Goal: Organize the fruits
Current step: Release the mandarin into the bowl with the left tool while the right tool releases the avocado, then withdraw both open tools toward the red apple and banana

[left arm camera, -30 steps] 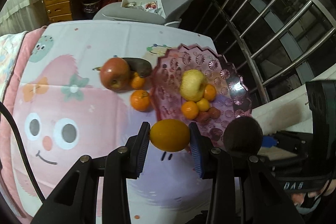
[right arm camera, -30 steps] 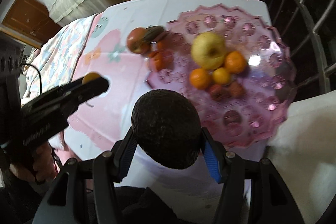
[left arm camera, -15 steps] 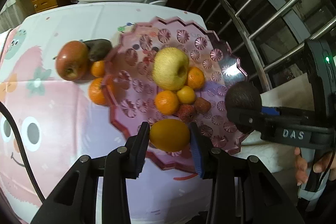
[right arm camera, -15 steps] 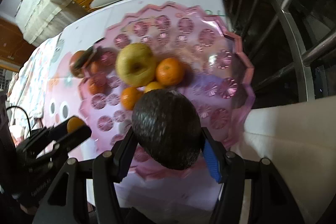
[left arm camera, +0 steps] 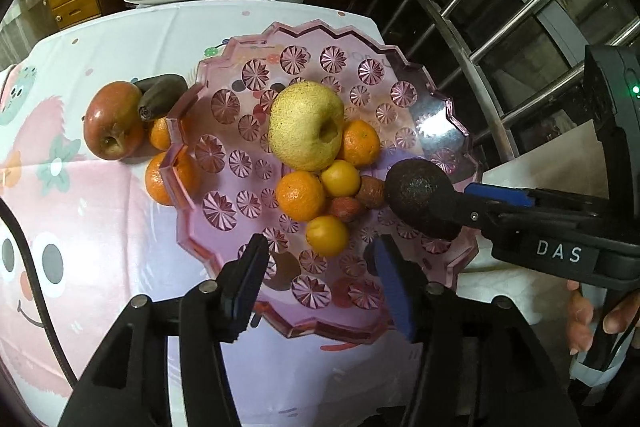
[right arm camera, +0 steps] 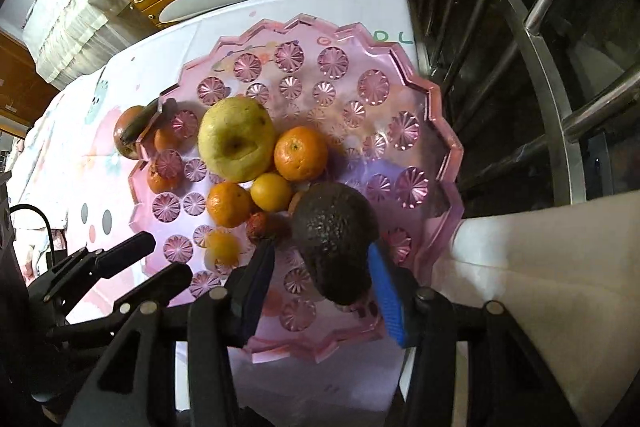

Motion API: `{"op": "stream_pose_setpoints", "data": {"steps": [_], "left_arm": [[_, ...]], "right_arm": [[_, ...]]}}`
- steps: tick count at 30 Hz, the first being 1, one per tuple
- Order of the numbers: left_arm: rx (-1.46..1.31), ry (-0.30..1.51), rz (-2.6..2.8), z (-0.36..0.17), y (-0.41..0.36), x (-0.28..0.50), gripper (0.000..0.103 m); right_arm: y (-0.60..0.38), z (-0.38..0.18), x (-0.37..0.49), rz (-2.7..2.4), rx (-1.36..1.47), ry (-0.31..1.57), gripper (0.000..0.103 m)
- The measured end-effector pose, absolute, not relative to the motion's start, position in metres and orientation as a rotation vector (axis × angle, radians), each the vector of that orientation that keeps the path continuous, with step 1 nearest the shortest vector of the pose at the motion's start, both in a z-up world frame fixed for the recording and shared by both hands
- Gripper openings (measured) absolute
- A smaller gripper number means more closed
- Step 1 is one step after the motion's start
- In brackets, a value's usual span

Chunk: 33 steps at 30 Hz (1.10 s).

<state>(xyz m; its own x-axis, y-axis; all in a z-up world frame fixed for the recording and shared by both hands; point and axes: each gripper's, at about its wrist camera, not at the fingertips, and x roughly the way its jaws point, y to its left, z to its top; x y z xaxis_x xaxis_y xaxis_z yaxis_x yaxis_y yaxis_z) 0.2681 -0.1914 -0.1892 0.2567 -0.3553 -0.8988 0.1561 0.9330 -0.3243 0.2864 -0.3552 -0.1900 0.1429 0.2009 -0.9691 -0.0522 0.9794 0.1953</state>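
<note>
White capital letters "DAS" stand on the side of the black right gripper, seen from the left wrist view at the right of the scene. On the white tablecloth, just beyond the far right rim of the pink plate, coloured printed letters show, of which only "O L" can be read, the rest being hidden under the plate. No other writing is legible.

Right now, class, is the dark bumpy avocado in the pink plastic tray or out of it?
Cannot tell: the dark bumpy avocado is over the pink plastic tray, still between the right tongs, which are closing.
</note>
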Motion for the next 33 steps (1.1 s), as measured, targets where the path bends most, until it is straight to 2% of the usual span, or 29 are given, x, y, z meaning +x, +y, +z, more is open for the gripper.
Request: {"op": "stream_pose_setpoints", "data": {"steps": [21, 33], "left_arm": [[-0.151, 1.298, -0.356, -0.159, -0.095, 0.214, 0.059], [-0.035, 1.304, -0.420, -0.135, 0.012, 0.180, 0.075]], "right_arm": [[-0.316, -0.166, 0.245, 0.124, 0.401, 1.392, 0.050], [-0.254, -0.151, 0.203, -0.055, 0.567, 1.289, 0.050]]}}
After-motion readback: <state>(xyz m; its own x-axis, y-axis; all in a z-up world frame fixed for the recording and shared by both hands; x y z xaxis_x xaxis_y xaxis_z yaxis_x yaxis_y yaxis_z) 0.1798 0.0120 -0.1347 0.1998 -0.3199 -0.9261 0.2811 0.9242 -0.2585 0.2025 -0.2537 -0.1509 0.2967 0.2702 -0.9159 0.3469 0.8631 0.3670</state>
